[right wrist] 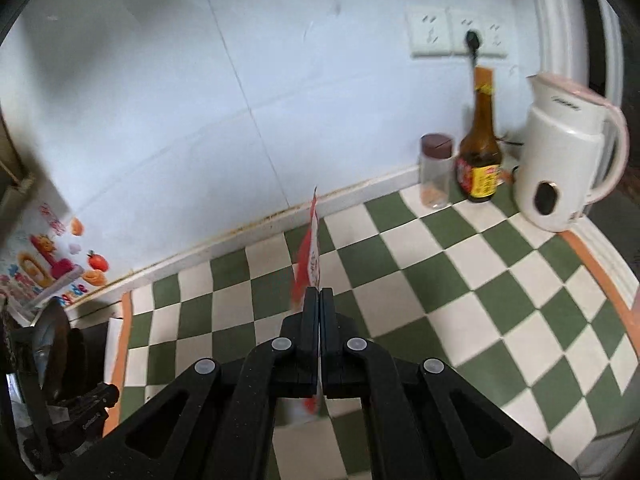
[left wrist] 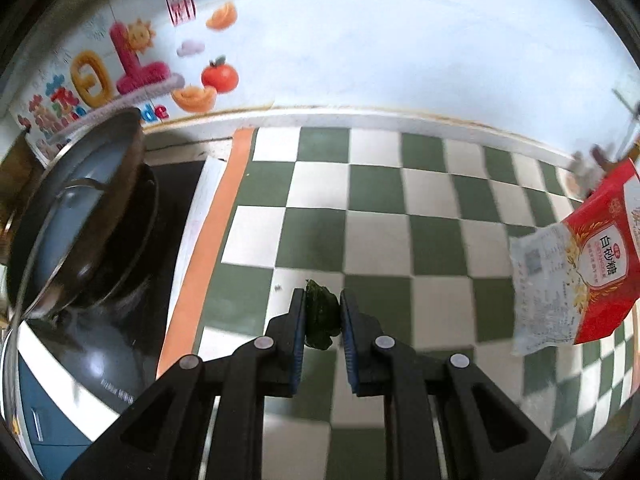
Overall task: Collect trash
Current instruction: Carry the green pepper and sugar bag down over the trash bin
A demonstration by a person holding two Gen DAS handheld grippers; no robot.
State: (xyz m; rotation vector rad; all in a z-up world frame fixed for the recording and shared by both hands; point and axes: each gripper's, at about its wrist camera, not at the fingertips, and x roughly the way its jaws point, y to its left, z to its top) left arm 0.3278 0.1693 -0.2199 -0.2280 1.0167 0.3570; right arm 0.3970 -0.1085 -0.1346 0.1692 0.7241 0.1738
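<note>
My left gripper is shut on a dark green crumpled scrap, held above the green-and-white checkered counter. My right gripper is shut on a red-and-white sugar bag, seen edge-on and lifted off the counter. The same bag shows in the left wrist view at the right, hanging in the air. The left gripper also shows at the lower left of the right wrist view.
A lidded pan sits on a stove at the left. A white kettle, a brown sauce bottle and a clear jar stand at the back right by the wall. Wall sockets are above them.
</note>
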